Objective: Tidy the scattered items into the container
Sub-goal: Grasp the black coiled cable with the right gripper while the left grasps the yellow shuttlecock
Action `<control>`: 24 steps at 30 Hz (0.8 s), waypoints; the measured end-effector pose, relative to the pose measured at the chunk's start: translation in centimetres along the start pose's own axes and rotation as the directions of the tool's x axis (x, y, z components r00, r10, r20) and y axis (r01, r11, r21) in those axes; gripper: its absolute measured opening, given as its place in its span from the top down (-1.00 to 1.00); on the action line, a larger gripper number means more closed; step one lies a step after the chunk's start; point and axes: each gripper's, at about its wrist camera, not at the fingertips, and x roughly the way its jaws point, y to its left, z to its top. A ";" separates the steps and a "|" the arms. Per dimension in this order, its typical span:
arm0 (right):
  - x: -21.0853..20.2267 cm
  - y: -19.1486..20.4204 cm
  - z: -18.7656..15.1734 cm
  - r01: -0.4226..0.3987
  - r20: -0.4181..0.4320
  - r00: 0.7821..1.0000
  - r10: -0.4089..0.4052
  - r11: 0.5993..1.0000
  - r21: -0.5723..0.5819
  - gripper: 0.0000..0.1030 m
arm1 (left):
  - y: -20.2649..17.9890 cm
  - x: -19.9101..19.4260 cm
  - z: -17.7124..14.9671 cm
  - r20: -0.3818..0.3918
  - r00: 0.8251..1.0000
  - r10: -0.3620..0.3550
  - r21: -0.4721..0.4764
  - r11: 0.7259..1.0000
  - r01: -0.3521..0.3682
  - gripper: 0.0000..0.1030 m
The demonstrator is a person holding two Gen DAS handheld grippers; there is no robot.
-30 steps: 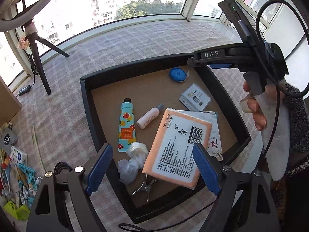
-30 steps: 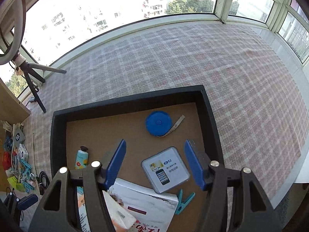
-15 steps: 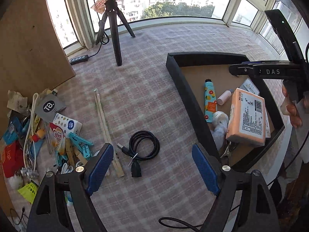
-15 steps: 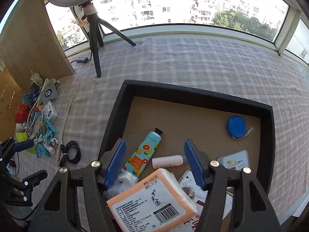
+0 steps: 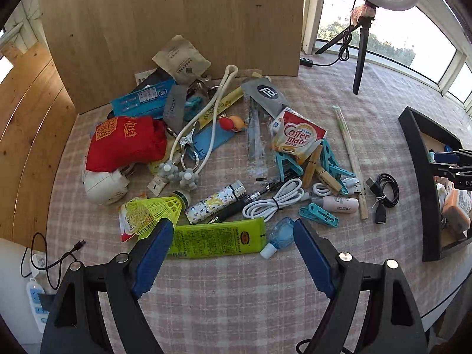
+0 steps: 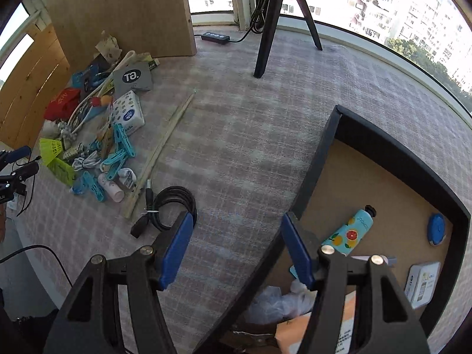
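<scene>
Left claw [image 5: 230, 253] is spread and holds nothing; the green tube [image 5: 216, 238] lies between its tips, with the scattered pile beyond it on the tabletop [image 5: 236, 289]. Right claw [image 6: 236, 249] is likewise spread and bare, the black container [image 6: 398, 147] beneath its right finger and the black cable [image 6: 174, 205] just left of it.

Both wrist views look down, sharing clutter [image 5: 224, 159].

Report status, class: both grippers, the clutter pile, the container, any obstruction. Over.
Left gripper open, empty, over the pile, green packet nearest. Right gripper open, empty, at black tray edge. Tray partly filled. Black cable between; nothing blocking.
</scene>
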 end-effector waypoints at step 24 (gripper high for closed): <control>7.3 5.7 1.2 0.069 -0.100 0.992 -0.083 0.989 -0.133 0.13 | 6.3 6.0 0.2 -0.102 0.995 0.006 -0.211 0.977 -0.028 -0.18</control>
